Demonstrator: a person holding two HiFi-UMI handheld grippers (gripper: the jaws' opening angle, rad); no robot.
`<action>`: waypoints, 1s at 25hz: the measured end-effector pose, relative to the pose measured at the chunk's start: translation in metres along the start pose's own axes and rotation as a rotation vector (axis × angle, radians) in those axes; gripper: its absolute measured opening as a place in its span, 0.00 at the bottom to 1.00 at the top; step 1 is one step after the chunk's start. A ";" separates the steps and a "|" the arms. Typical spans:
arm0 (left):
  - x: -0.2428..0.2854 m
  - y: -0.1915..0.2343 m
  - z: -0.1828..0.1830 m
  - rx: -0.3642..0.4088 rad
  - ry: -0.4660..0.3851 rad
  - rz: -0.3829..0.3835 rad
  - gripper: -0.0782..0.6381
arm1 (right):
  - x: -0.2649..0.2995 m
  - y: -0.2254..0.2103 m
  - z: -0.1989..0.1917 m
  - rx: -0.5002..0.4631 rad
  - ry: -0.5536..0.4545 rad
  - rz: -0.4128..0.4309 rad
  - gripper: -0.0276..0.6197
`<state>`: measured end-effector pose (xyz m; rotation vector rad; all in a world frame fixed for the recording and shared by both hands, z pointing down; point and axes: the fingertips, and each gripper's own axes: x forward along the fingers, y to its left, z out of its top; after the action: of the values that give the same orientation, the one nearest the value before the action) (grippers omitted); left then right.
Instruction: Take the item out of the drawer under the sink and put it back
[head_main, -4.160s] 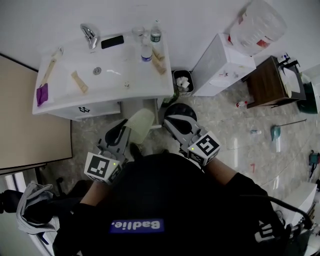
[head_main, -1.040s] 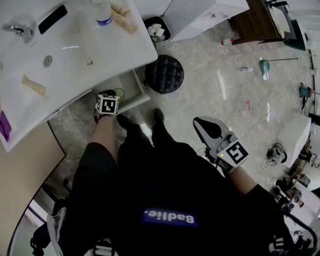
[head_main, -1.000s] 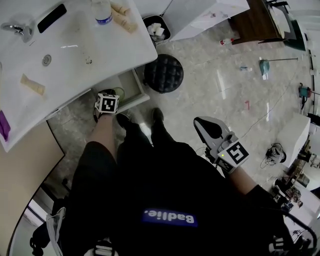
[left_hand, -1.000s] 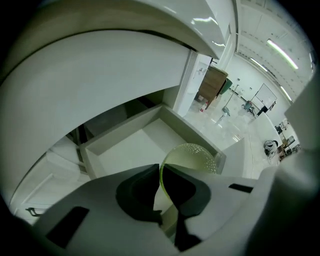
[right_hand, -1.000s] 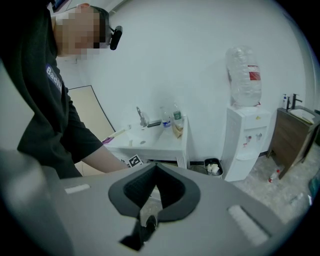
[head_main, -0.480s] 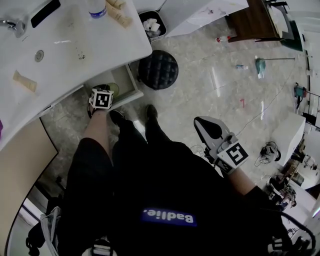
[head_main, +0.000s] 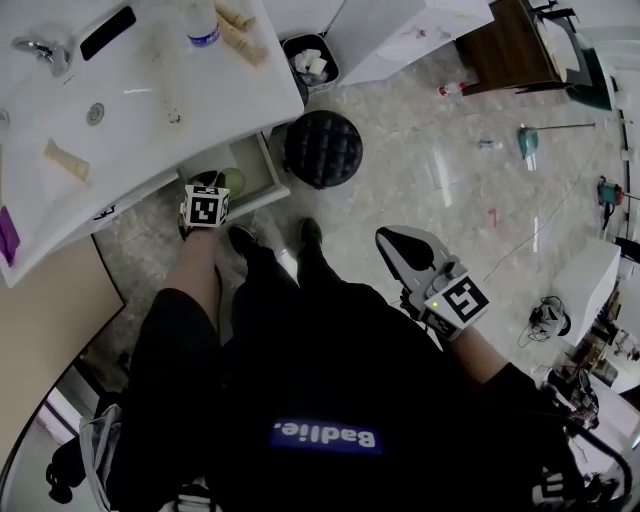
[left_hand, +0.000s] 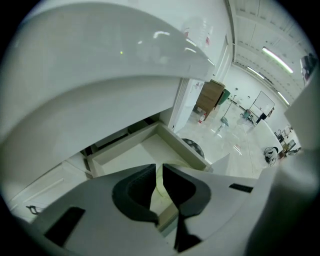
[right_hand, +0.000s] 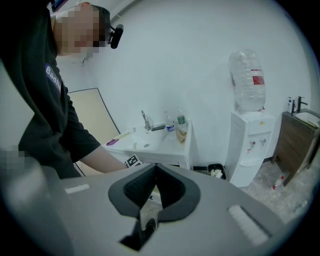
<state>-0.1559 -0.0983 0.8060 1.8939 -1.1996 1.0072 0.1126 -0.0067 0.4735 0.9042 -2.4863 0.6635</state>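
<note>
In the open drawer (head_main: 257, 163) under the sink (head_main: 150, 95), the left gripper (left_hand: 158, 172) clamps the cup (head_main: 236, 183) by its wall (mouth apparently up, long axis near vertical); the right gripper (right_hand: 156, 172) is closed, empty.

white sink (head_main: 232, 92), blk quilted stool (head_main: 322, 148)

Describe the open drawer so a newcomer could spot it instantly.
Find the white sink counter. Under its corner nearest the black tufted stool is the drawer. It is the only one pulled out, cream inside, with the left tool reaching in.
</note>
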 end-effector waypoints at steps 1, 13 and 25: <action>-0.009 -0.001 0.004 -0.002 -0.017 -0.001 0.14 | 0.002 0.002 0.004 -0.007 -0.011 0.011 0.05; -0.154 -0.066 0.067 -0.029 -0.337 -0.082 0.14 | 0.018 0.029 0.060 -0.066 -0.145 0.147 0.05; -0.355 -0.143 0.154 0.058 -0.778 -0.143 0.14 | 0.041 0.068 0.108 -0.149 -0.207 0.332 0.05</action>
<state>-0.0832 -0.0326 0.4055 2.4752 -1.4132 0.2036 0.0147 -0.0403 0.3884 0.5336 -2.8619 0.4964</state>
